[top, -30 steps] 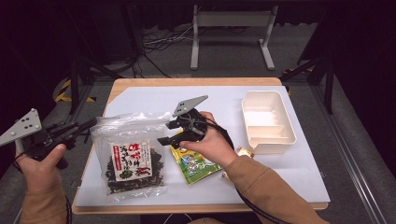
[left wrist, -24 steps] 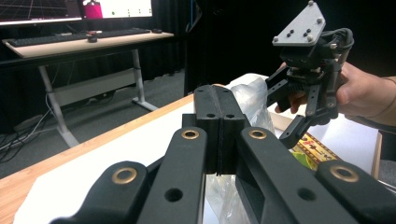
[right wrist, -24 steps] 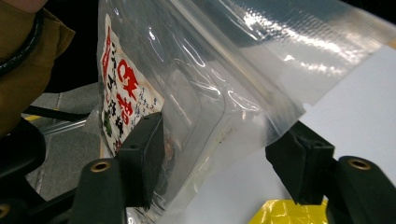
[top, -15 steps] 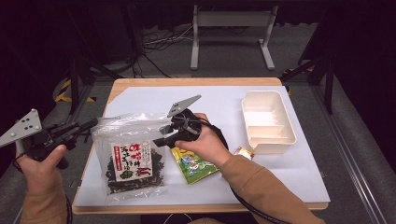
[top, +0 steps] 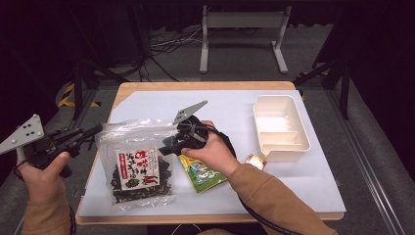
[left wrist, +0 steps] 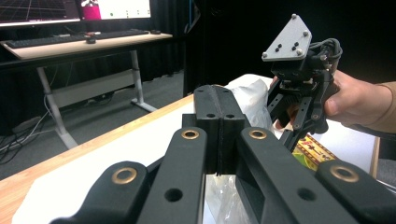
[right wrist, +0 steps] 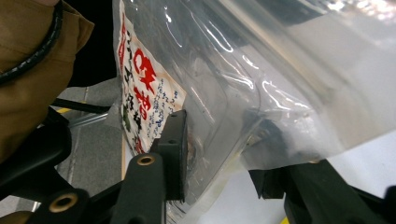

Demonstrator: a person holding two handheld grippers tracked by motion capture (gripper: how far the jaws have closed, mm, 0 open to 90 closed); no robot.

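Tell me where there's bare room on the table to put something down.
The far strip of the white mat, behind the seaweed bag and left of the white tray, is bare. So is the near right corner below the tray. It is crowded around the bag, green packet and small wrapped candy.

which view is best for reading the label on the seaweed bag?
The high view: the seaweed bag lies face-up, its whole red, white and green label visible. The right gripper view shows the label slanted and partly cut off behind clear plastic. The left gripper view shows just the bag's pale top, no label.
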